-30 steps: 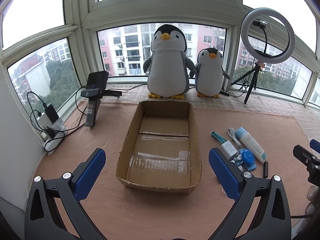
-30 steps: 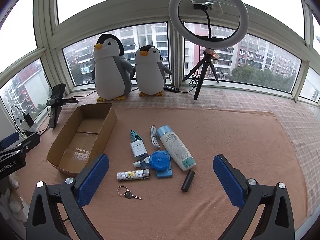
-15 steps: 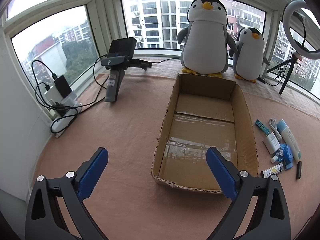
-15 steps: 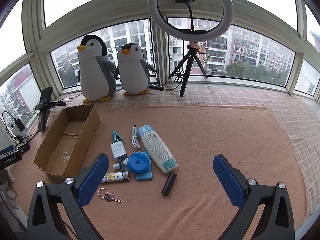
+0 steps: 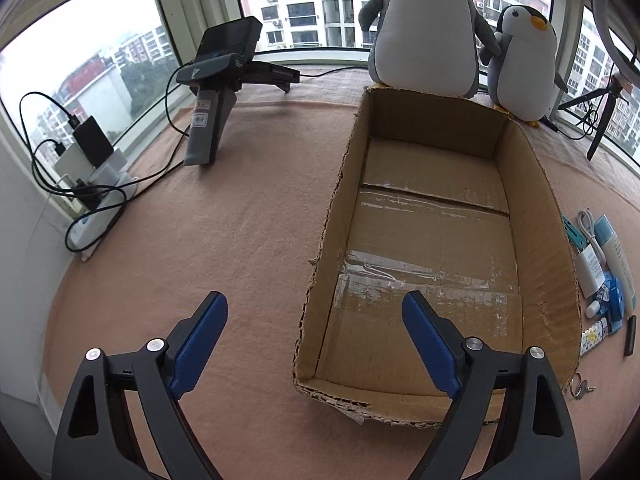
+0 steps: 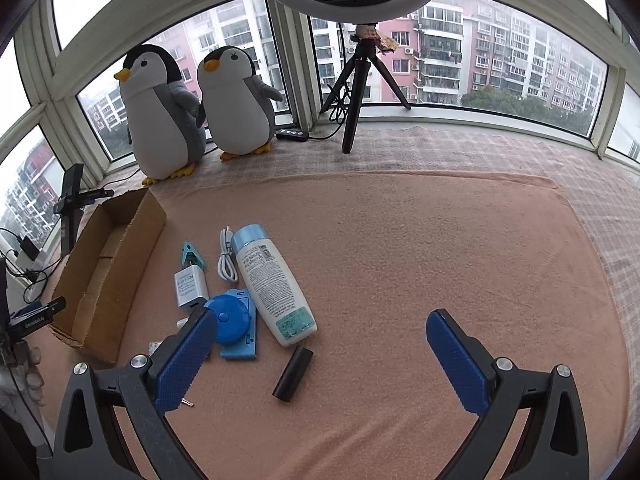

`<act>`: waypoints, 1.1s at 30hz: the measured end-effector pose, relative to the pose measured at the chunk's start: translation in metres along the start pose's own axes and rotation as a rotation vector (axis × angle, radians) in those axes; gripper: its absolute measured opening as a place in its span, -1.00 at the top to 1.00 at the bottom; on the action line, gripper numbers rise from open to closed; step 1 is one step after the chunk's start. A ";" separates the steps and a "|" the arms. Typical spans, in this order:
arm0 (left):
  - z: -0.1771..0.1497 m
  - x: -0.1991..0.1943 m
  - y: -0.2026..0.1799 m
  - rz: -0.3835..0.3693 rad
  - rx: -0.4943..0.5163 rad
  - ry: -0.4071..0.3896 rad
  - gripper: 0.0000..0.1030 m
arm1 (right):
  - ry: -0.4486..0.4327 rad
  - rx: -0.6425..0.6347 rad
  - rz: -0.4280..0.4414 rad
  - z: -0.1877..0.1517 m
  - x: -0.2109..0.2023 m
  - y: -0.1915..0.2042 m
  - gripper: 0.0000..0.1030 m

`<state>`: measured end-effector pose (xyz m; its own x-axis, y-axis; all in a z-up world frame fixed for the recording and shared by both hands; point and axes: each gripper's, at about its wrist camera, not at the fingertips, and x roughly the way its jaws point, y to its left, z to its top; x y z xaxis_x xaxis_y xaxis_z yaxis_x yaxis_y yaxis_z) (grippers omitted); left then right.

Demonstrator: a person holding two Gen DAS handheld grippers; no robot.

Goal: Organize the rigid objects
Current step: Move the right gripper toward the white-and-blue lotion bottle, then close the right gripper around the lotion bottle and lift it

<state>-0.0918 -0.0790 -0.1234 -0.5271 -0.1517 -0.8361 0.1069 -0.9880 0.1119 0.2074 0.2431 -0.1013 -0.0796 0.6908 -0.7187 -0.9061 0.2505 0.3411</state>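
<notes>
Directly ahead of the right hand-held gripper [image 6: 320, 360], whose jaws stand wide with nothing between them, lies the clutter to be sorted. Nearest, just beyond the fingertips, is a short black cylinder [image 6: 293, 374]: probably light, hard and apt to roll, so best pinched across its middle. Past it lies a white bottle [image 6: 272, 284] with a blue cap, on its side; likely the heaviest piece, smooth and rounded, best taken across the body near its middle. Beside the left finger sits a blue tape measure [image 6: 228, 318] on a flat blue piece, then a white charger [image 6: 191, 288], a teal clip [image 6: 193, 258] and a coiled white cable [image 6: 226, 260], the one limp item. Keys [image 5: 580, 386] lie flat and look awkward to pinch.

Further left stands the box [image 6: 108, 264], open-topped cardboard with nothing in it, only tape across its floor. The left hand-held gripper [image 5: 316, 344] hangs over its near left corner, jaws closing, pressing on nothing.
</notes>
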 end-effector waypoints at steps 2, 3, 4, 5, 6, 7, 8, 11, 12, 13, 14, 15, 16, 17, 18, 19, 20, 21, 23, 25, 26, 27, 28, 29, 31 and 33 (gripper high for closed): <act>0.001 0.006 -0.002 -0.001 0.000 0.007 -0.60 | 0.006 -0.009 0.007 0.005 0.009 0.001 -1.00; 0.001 0.008 -0.002 -0.003 -0.001 0.012 -0.59 | 0.011 -0.015 0.012 0.008 0.014 0.003 -1.00; 0.001 0.010 -0.002 -0.003 -0.002 0.018 -0.58 | 0.016 -0.022 0.018 0.009 0.018 0.004 -1.00; 0.001 0.012 -0.002 -0.003 -0.002 0.023 -0.56 | 0.020 -0.030 0.026 0.012 0.023 0.007 -1.00; 0.001 0.014 -0.003 -0.002 0.000 0.027 -0.56 | 0.026 -0.040 0.035 0.015 0.028 0.010 -1.00; 0.001 0.016 -0.003 0.001 0.002 0.031 -0.56 | 0.034 -0.054 0.042 0.017 0.033 0.014 -0.99; 0.000 0.018 -0.003 0.003 0.004 0.035 -0.56 | 0.040 -0.072 0.044 0.019 0.038 0.018 -0.99; -0.002 0.023 -0.005 0.001 0.007 0.045 -0.54 | 0.060 -0.127 0.032 0.025 0.054 0.031 -0.96; -0.003 0.024 -0.006 0.000 0.007 0.048 -0.49 | 0.071 -0.144 0.034 0.026 0.061 0.035 -0.89; -0.004 0.026 -0.006 -0.001 0.006 0.054 -0.48 | 0.083 -0.157 0.032 0.027 0.066 0.038 -0.82; -0.004 0.028 -0.007 -0.002 0.005 0.057 -0.47 | 0.093 -0.170 0.028 0.028 0.073 0.041 -0.78; -0.004 0.029 -0.007 -0.002 0.005 0.061 -0.47 | 0.106 -0.184 0.025 0.028 0.080 0.043 -0.73; -0.005 0.030 -0.007 -0.003 0.005 0.064 -0.47 | 0.119 -0.199 0.023 0.028 0.086 0.046 -0.71; -0.005 0.031 -0.008 -0.003 0.005 0.067 -0.47 | 0.133 -0.214 0.020 0.028 0.092 0.049 -0.69; -0.006 0.032 -0.008 -0.004 0.004 0.069 -0.45 | 0.144 -0.228 0.018 0.028 0.098 0.051 -0.64; -0.006 0.032 -0.008 -0.008 0.002 0.069 -0.43 | 0.152 -0.238 0.016 0.028 0.103 0.053 -0.59; -0.006 0.032 -0.007 -0.010 -0.001 0.069 -0.42 | 0.160 -0.246 0.014 0.028 0.106 0.054 -0.57; -0.005 0.032 -0.007 -0.012 -0.002 0.069 -0.40 | 0.166 -0.249 0.015 0.029 0.110 0.054 -0.55; -0.004 0.032 -0.007 -0.012 -0.002 0.069 -0.37 | 0.176 -0.252 0.016 0.030 0.116 0.055 -0.54; -0.004 0.032 -0.008 -0.012 0.002 0.067 -0.34 | 0.187 -0.254 0.018 0.032 0.121 0.055 -0.51; -0.003 0.031 -0.009 -0.011 0.004 0.066 -0.32 | 0.192 -0.253 0.020 0.033 0.123 0.054 -0.48; -0.003 0.032 -0.009 -0.009 0.006 0.065 -0.31 | 0.199 -0.252 0.023 0.034 0.125 0.054 -0.42; -0.003 0.032 -0.009 -0.009 0.006 0.064 -0.31 | 0.207 -0.251 0.027 0.034 0.128 0.054 -0.38; -0.002 0.032 -0.008 -0.009 0.005 0.064 -0.31 | 0.215 -0.252 0.029 0.035 0.130 0.054 -0.37; -0.003 0.033 -0.008 -0.011 0.003 0.063 -0.31 | 0.227 -0.262 0.037 0.035 0.134 0.056 -0.37; -0.003 0.032 -0.009 -0.010 0.005 0.063 -0.31 | 0.236 -0.276 0.040 0.035 0.137 0.059 -0.37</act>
<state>-0.1072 -0.0751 -0.1527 -0.4743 -0.1397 -0.8692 0.0980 -0.9896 0.1056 0.1576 0.3757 -0.1583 -0.1821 0.5128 -0.8390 -0.9757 0.0115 0.2188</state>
